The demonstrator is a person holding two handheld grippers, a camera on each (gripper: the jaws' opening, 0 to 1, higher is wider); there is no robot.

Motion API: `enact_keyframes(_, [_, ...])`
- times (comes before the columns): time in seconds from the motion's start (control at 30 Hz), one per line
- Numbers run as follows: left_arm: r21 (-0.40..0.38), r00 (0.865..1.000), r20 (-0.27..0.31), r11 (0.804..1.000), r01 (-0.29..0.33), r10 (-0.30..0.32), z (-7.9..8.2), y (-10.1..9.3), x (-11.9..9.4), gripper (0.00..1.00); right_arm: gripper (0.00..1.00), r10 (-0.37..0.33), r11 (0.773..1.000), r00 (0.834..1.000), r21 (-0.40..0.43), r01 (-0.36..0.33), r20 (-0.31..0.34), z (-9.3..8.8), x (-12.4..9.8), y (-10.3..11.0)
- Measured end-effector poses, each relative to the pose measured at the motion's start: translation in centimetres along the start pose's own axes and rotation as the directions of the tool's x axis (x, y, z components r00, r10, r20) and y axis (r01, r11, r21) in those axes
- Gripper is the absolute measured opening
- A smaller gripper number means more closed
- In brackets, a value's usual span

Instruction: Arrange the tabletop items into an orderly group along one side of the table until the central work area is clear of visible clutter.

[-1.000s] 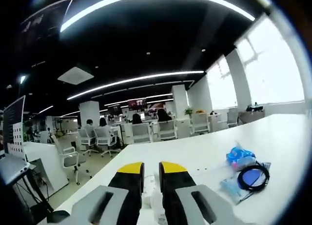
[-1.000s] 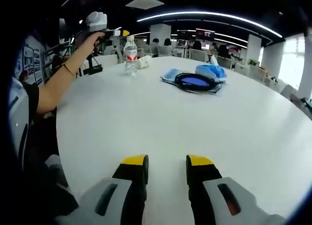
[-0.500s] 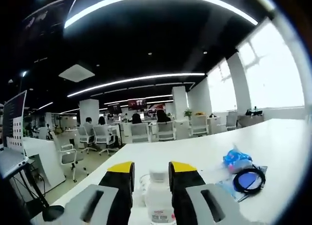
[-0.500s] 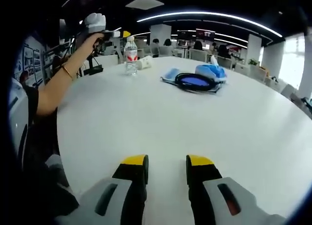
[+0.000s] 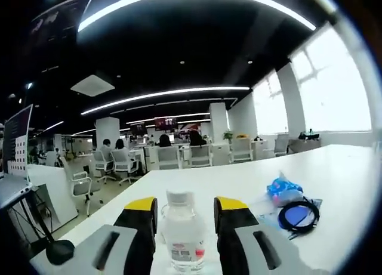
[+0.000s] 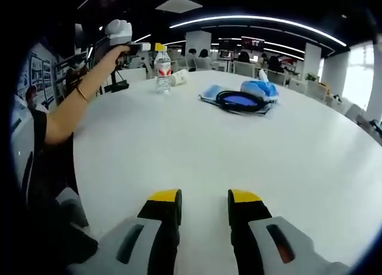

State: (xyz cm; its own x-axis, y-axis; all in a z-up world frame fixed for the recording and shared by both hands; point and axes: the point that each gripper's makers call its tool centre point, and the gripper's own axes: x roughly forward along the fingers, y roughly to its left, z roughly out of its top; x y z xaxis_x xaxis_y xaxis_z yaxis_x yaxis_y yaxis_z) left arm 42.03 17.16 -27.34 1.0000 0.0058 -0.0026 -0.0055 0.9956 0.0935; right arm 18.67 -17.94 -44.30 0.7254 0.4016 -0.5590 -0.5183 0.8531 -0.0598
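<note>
While your left gripper [image 5: 185, 212] looks along the white table [image 5: 352, 167], its two yellow-tipped jaws stand apart with the water bottle [image 5: 182, 233] upright between them — the jaws are spread to either side of it, and whether they touch its sides cannot be told. Off to the right on the same tabletop lie the black coiled cable [image 5: 298, 214] around a blue disc, the blue packet [image 5: 282, 191] just beyond it, and flat clear pouches [image 5: 271, 218] underneath. Rows of office chairs [image 5: 200, 155] stand past the table's far edge. From your right gripper [image 6: 204, 198], the jaws rise over bare white table [image 6: 239, 150], parted with nothing between them. Far across, your left hand [image 6: 113, 39] holds its gripper at the water bottle [image 6: 162, 63], which stands upright near the far-left rim; a small white roll [image 6: 178, 77] lies just beside it. To the right of those sit the black coiled cable [image 6: 239, 99] and blue packet [image 6: 258, 87] — well apart from the bottle.
</note>
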Motion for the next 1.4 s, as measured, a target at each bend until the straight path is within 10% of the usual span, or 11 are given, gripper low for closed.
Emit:
enact_keyframes(0.97, [-0.142,0.976,-0.094,0.967,-0.211,0.199,-7.1,-0.6,1.3,0.59,0.29,0.007,1.0,1.0,0.01,-0.007,0.009,-0.5,-0.4,-0.4])
enact_keyframes(1.4, [-0.121,0.973,-0.129,0.97,-0.209,0.194,-8.9,-0.1,2.6,0.39,0.29,-0.001,1.0,1.0,0.027,0.001,0.004,-0.9,-0.4,-1.0])
